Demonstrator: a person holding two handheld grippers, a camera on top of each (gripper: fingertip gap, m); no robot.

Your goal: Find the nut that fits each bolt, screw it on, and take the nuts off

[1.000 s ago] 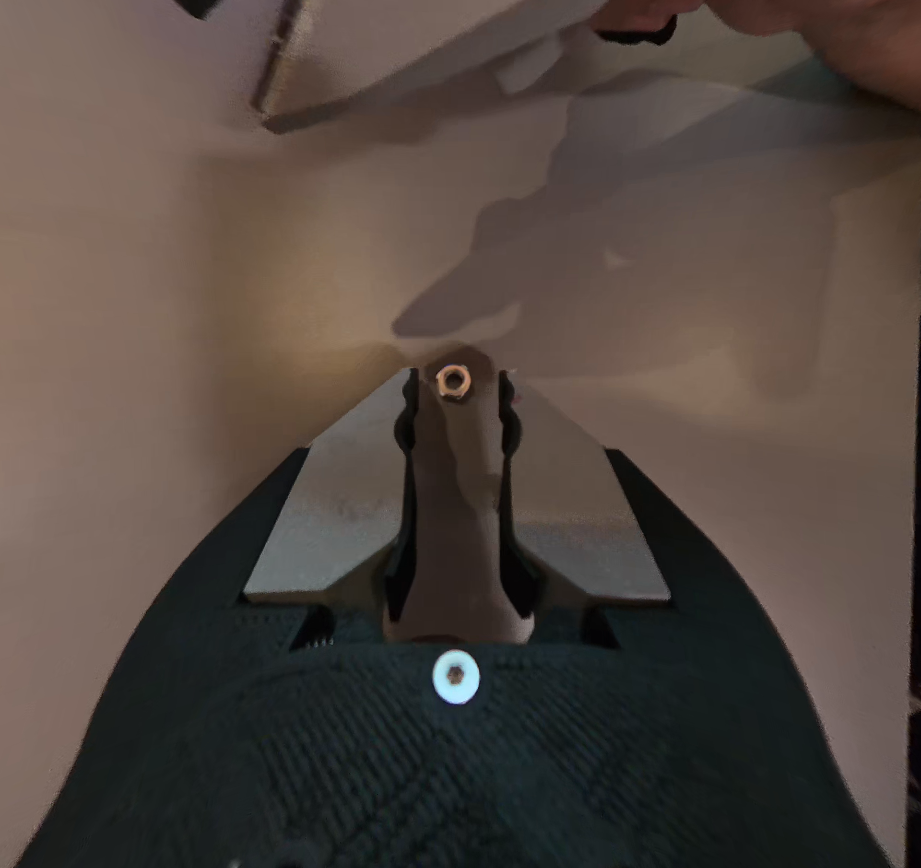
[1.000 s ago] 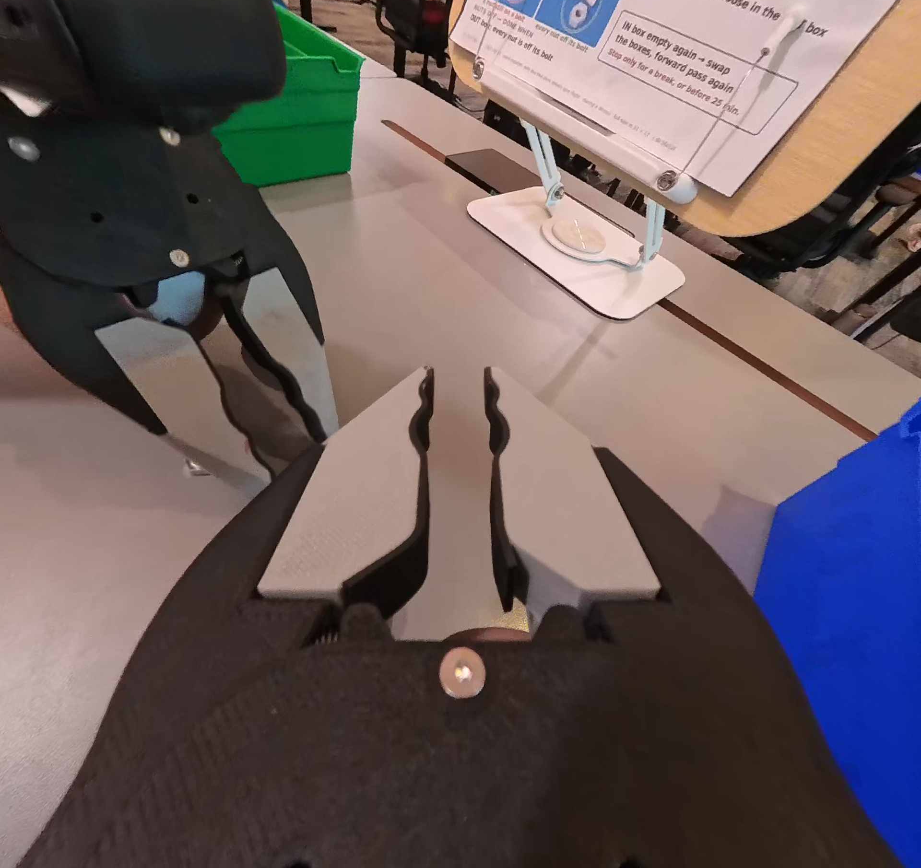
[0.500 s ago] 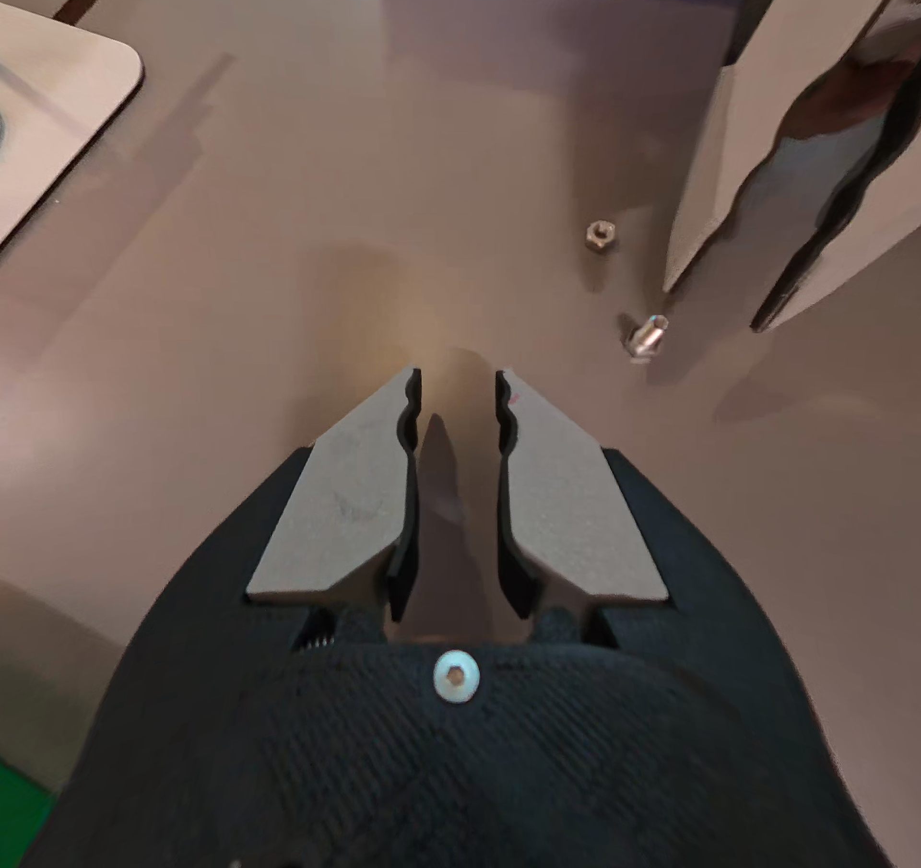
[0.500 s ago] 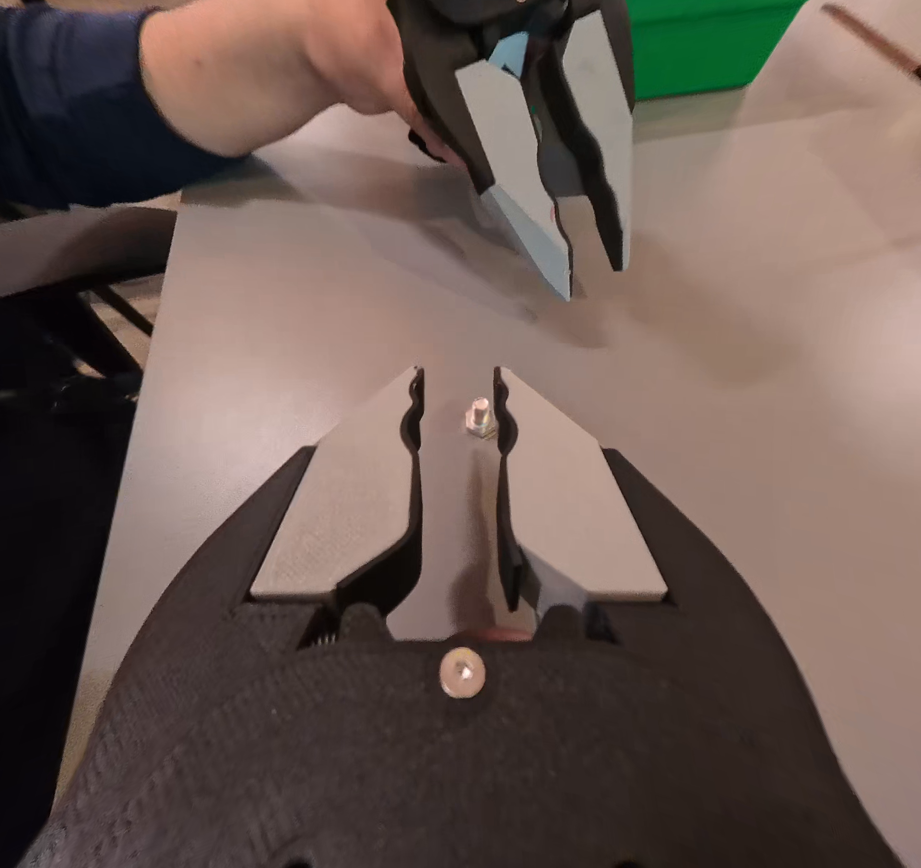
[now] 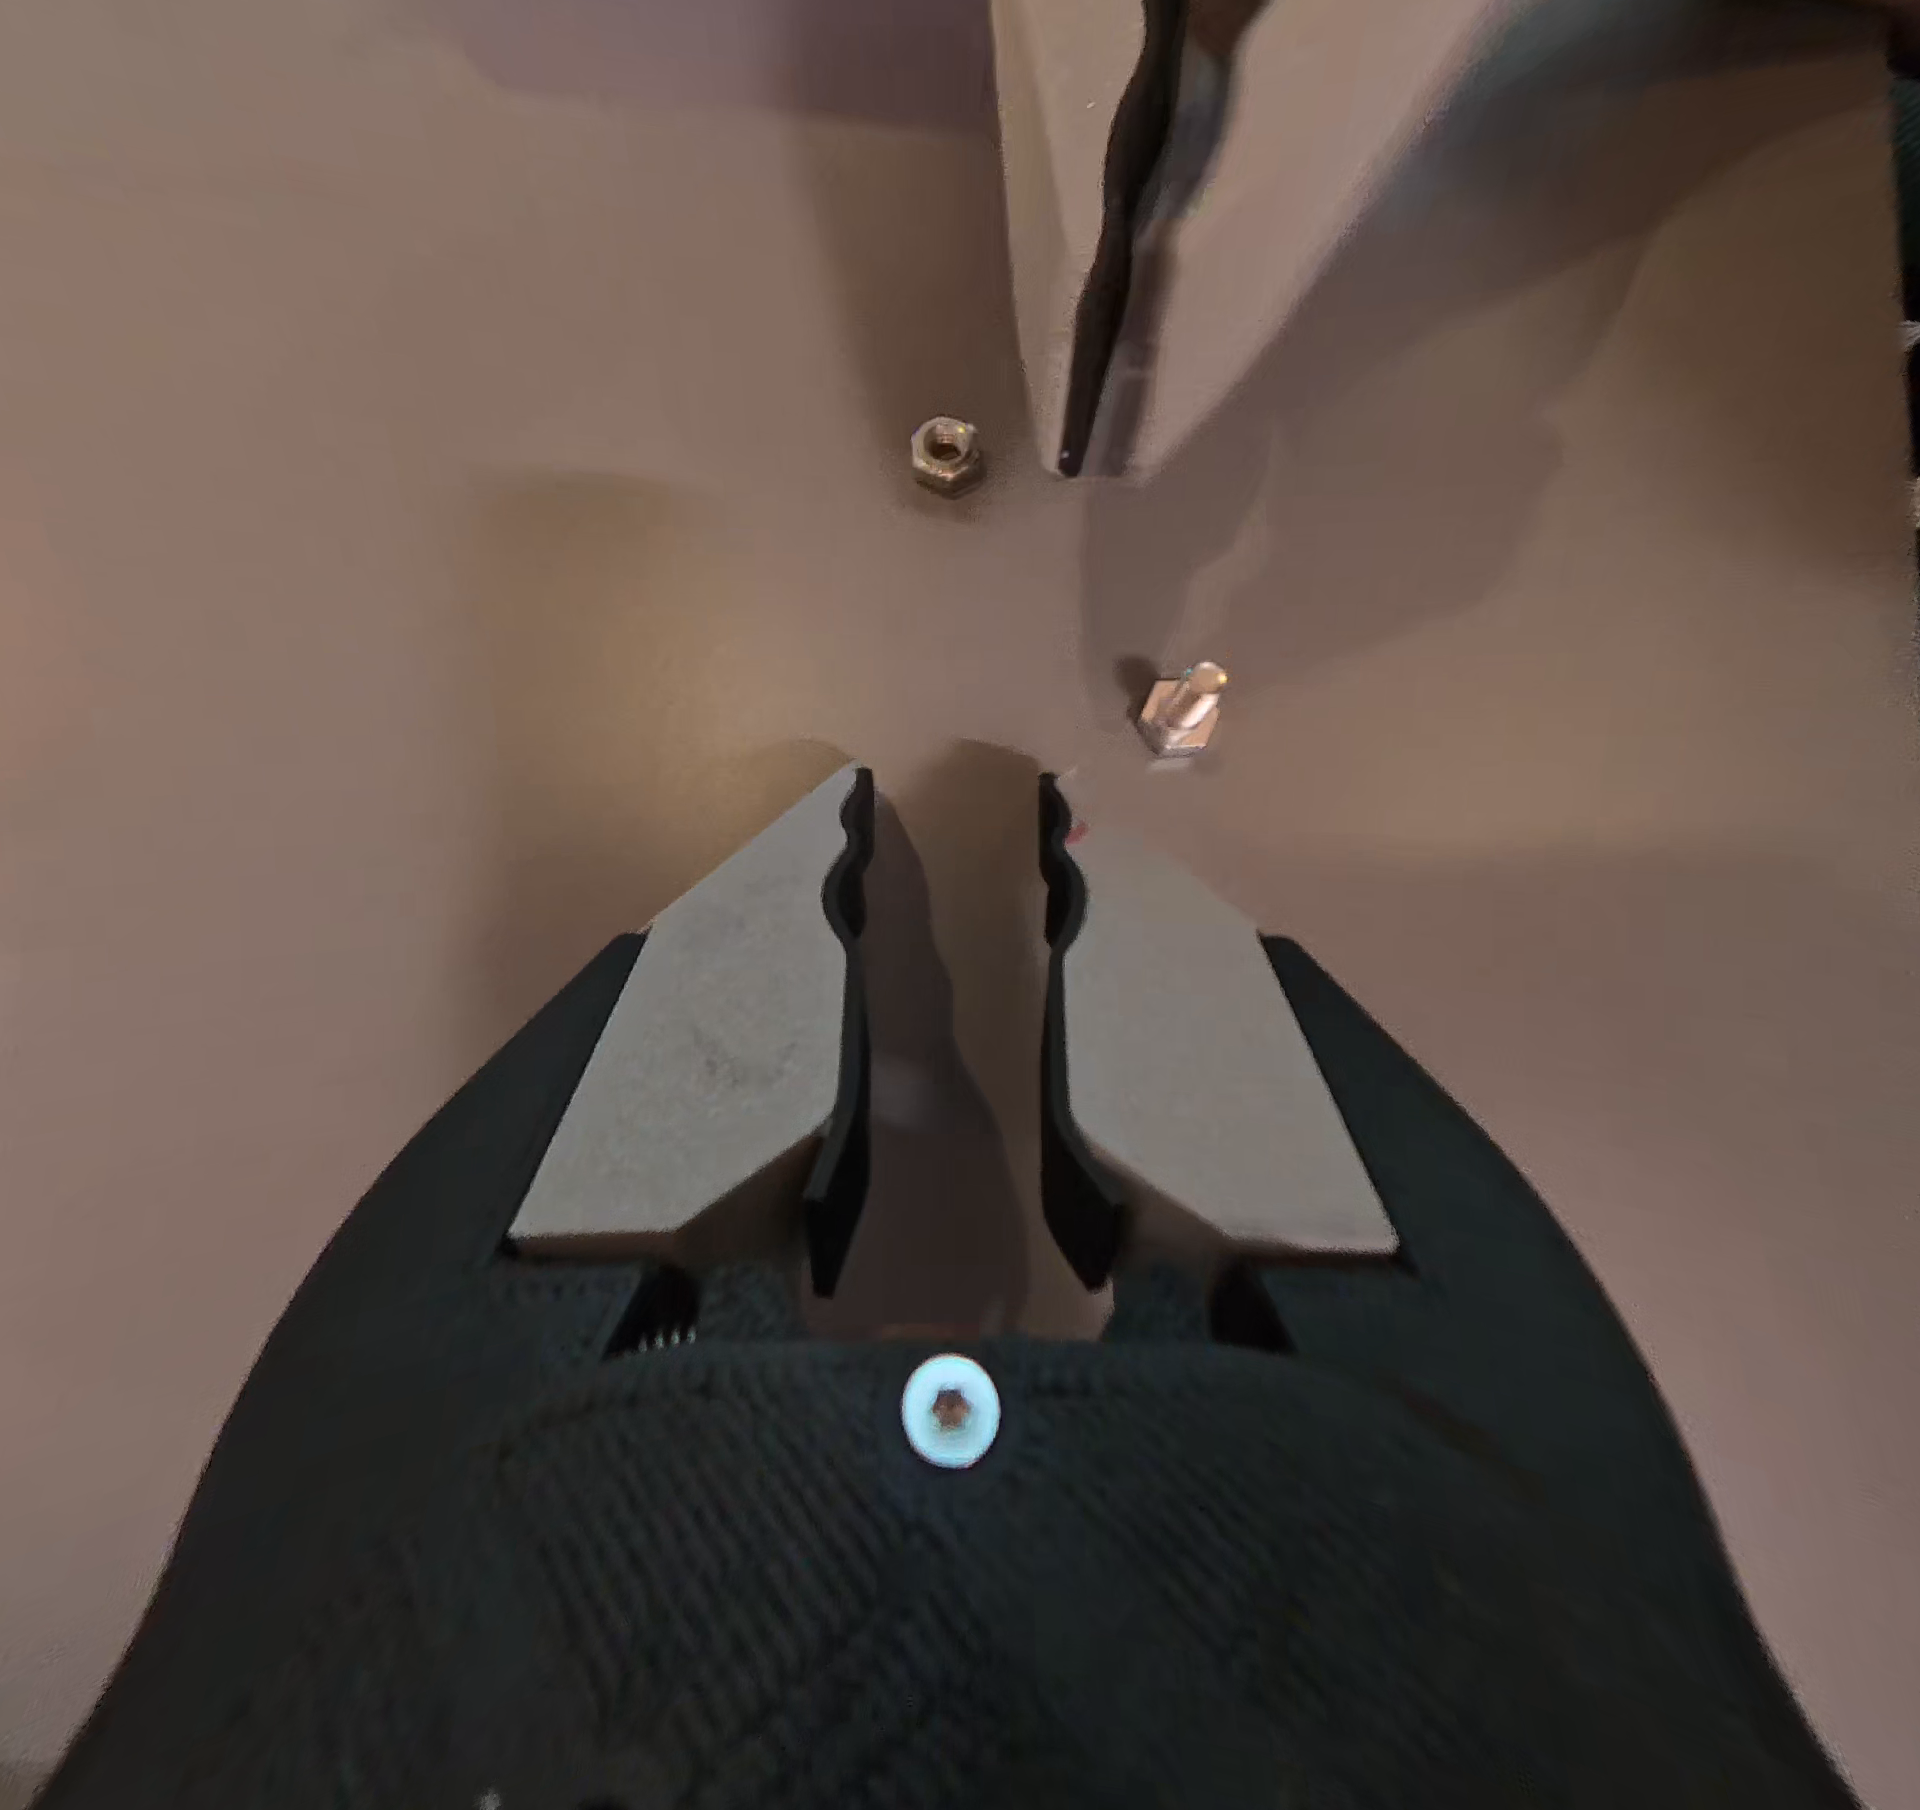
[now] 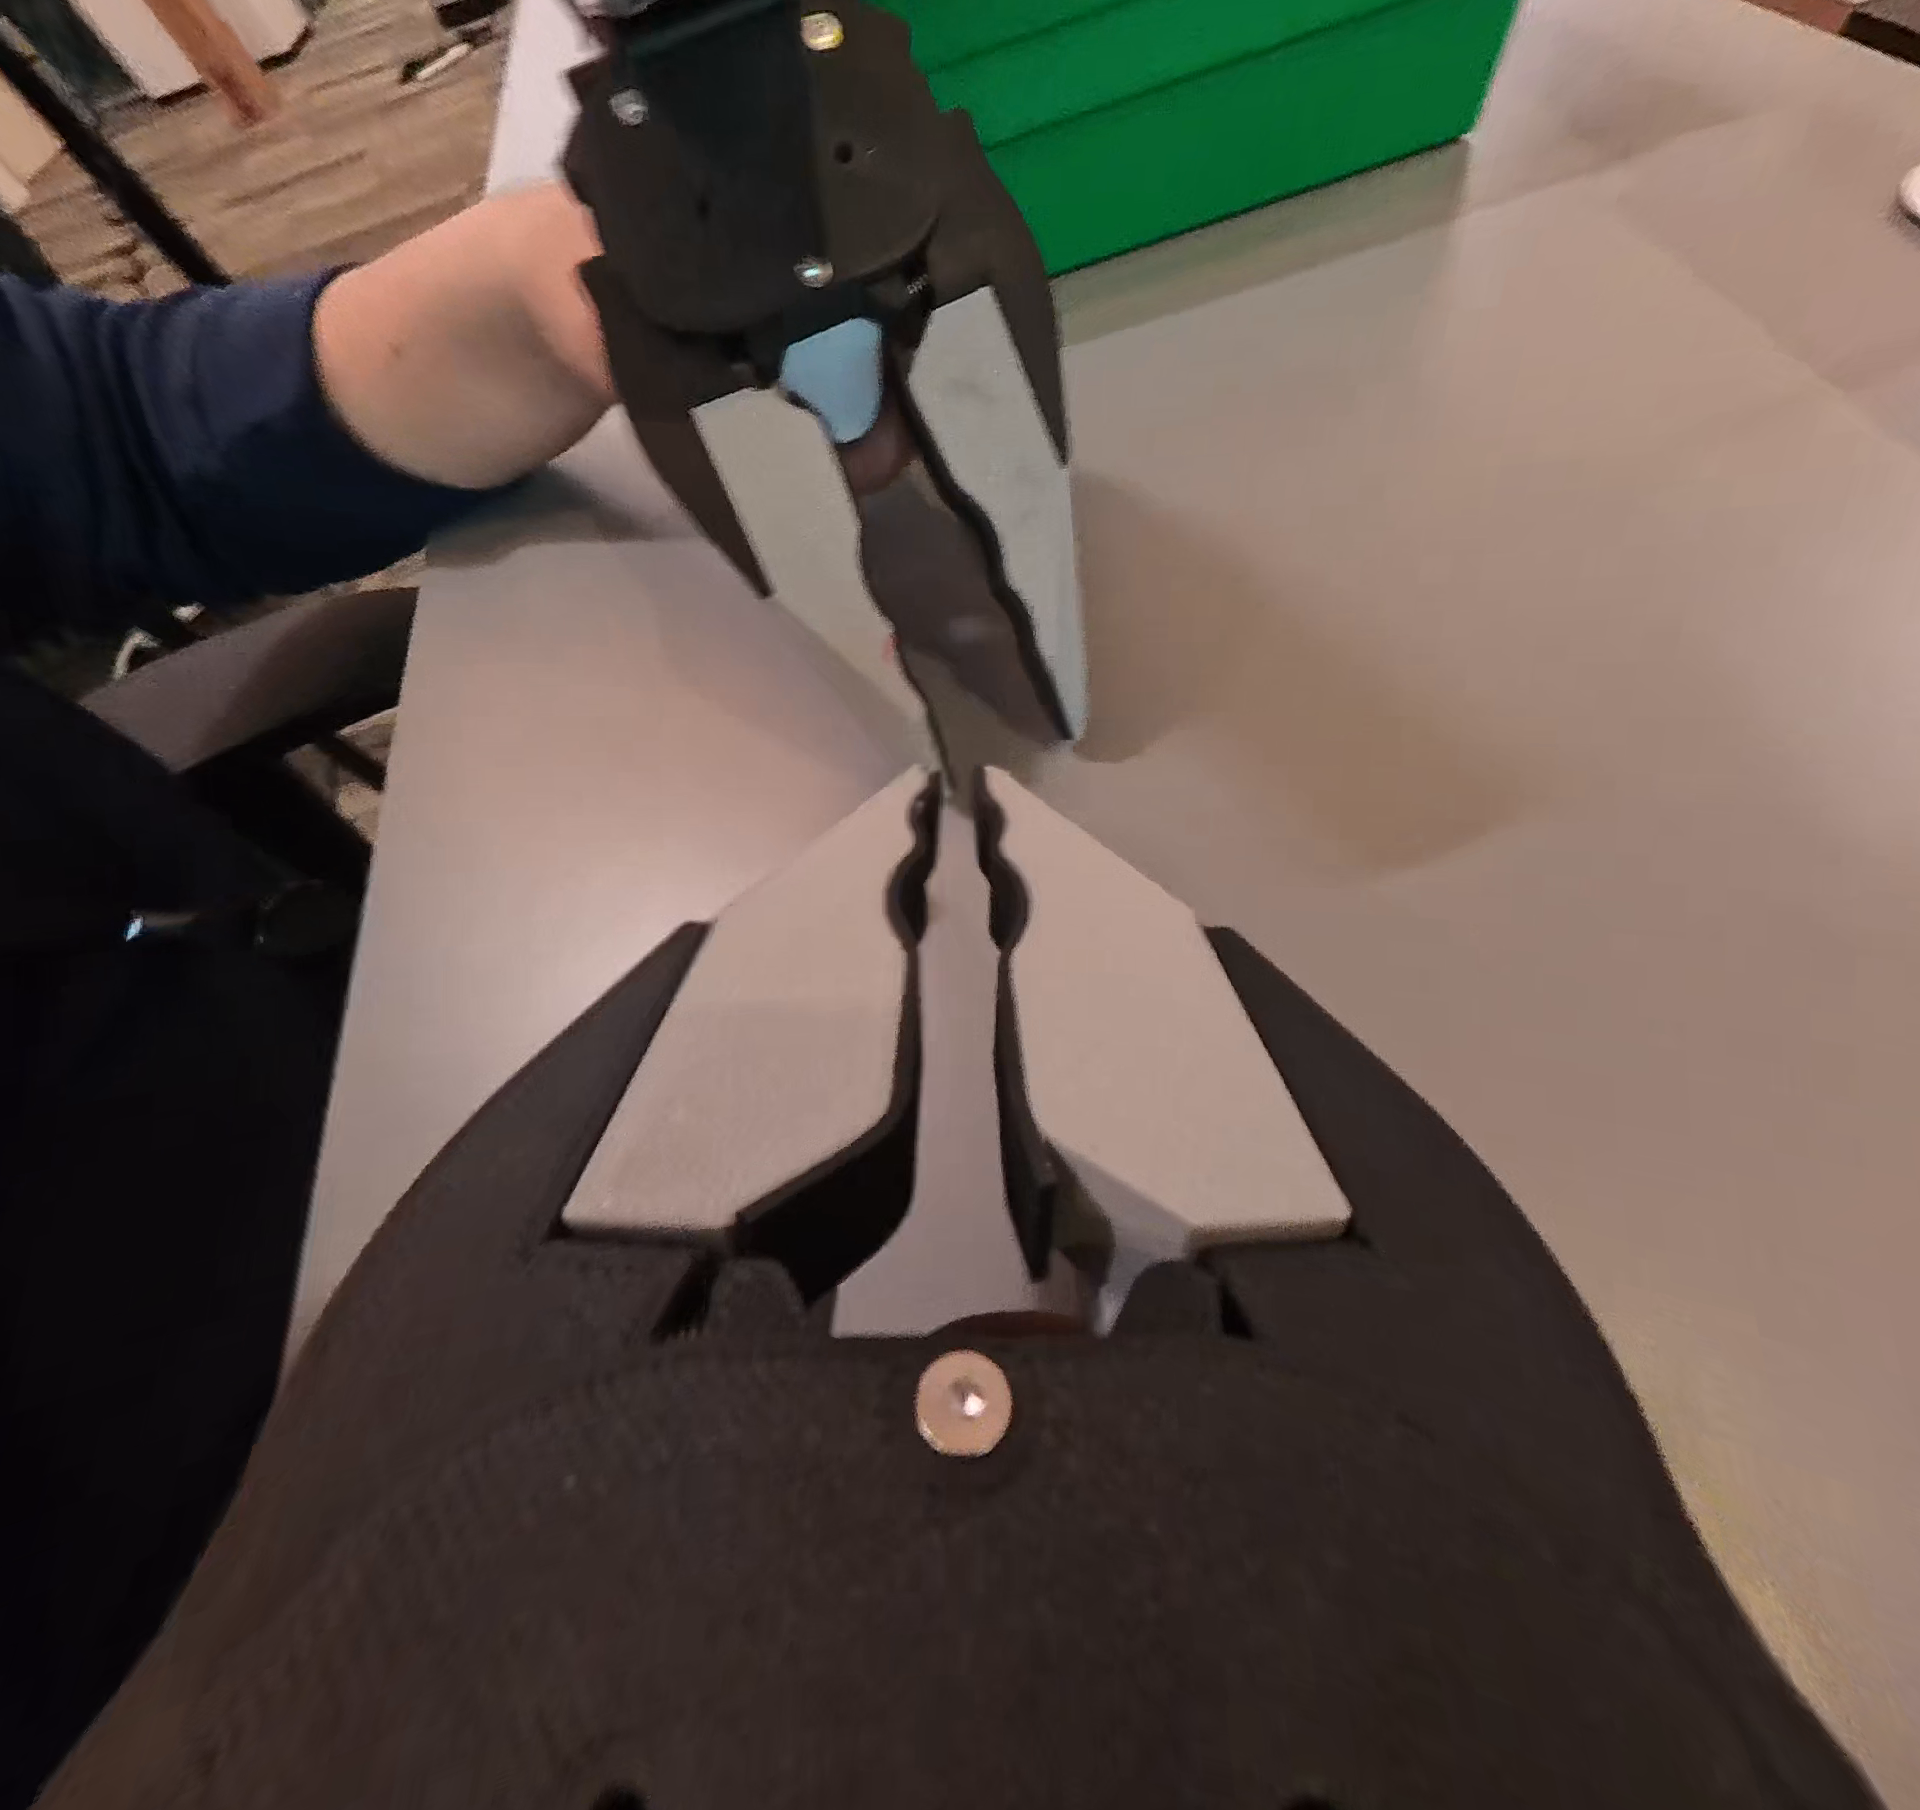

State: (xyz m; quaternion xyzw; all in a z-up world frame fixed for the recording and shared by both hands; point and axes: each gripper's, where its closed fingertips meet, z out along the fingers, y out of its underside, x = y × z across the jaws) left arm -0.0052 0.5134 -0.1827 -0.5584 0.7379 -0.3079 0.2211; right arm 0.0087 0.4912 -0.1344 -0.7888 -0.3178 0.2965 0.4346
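Note:
A small brass-coloured nut (image 5: pixel 945 451) lies flat on the grey table (image 5: pixel 416 410). A short silver bolt (image 5: pixel 1179 711) lies on its side closer in. My left gripper (image 5: pixel 954 781) is open and empty, with its tips just left of the bolt and short of the nut. It also shows in the right wrist view (image 6: pixel 1003 742). My right gripper (image 6: pixel 952 789) is closed to a thin slit with nothing between the fingers. In the left wrist view it (image 5: pixel 1096 464) comes down from the top right, its tips just right of the nut. The right wrist view shows neither the nut nor the bolt.
A green bin (image 6: pixel 1195 46) stands at the far side of the table. A person's forearm in a dark blue sleeve (image 6: pixel 260 410) holds the left gripper. The table's left edge (image 6: pixel 395 721) drops off to chairs and floor. Tip to tip, the grippers are about 6 centimeters apart. The small brass-coloured nut (image 5: pixel 945 451) is about 6 centimeters from my right fingertips.
My right gripper's jaws have narrowed from open to almost touching, and the bolt seen between them earlier is out of its view. My left gripper has come closer to the right one.

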